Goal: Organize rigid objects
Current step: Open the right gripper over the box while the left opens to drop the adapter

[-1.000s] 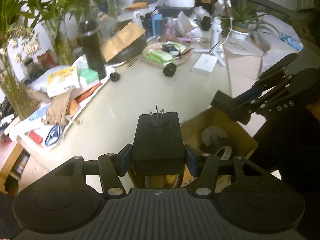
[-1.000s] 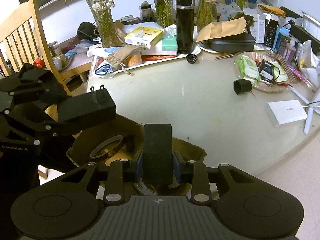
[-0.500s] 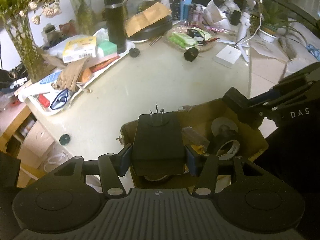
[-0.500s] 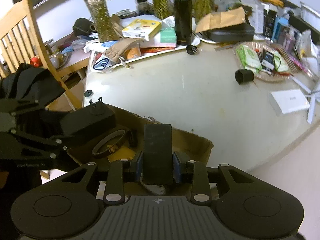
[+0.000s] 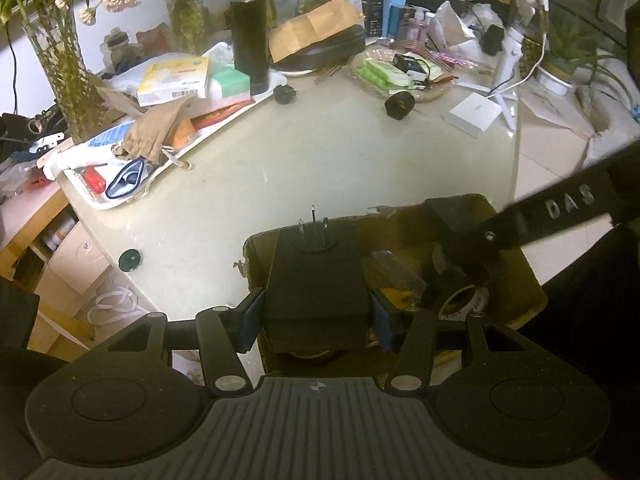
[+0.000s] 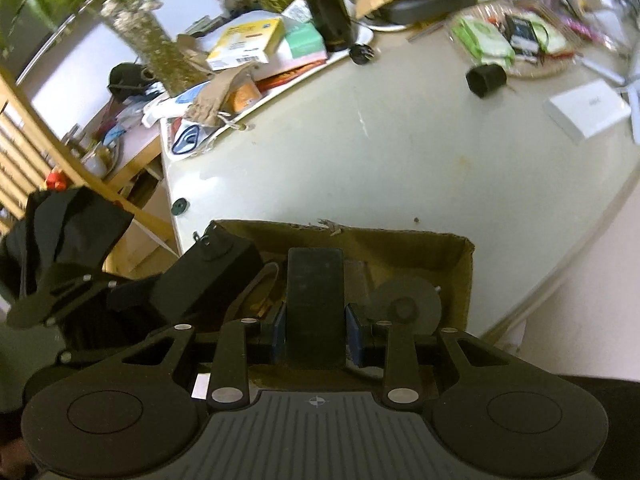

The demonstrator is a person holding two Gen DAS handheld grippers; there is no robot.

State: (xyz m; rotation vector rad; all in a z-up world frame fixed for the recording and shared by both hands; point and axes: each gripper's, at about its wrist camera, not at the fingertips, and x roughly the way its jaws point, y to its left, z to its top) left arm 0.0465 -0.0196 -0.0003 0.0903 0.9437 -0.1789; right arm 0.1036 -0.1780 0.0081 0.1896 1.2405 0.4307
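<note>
**Left wrist and right wrist: two black pieces poised over the box**

Left wrist view: we see our left tongs (image 5: 316, 314) clamped on a black plug adapter (image 5: 316, 280), prongs pointing away from us, hanging over the near corner of the cardboard box (image 5: 524, 280). Inside the box, just past the tongs to the right, lie a tape roll (image 5: 464, 304) and a crinkled clear wrapper (image 5: 390, 270). The right tongs reach in from the right. Ahead on the table (image 5: 320, 160), well apart from us, a small black cylinder (image 5: 400, 105), a black knob (image 5: 285, 94) and a white box (image 5: 474, 114) remain loose, so we judge the sorting partly done.

Right wrist view: our right tongs (image 6: 316, 330) pinch a flat black block (image 6: 316, 296) above the box's middle; a grey disc (image 6: 406, 306) sits just right of them. The left tongs with the adapter crowd the box's left side, which may hamper lowering both together.
</note>
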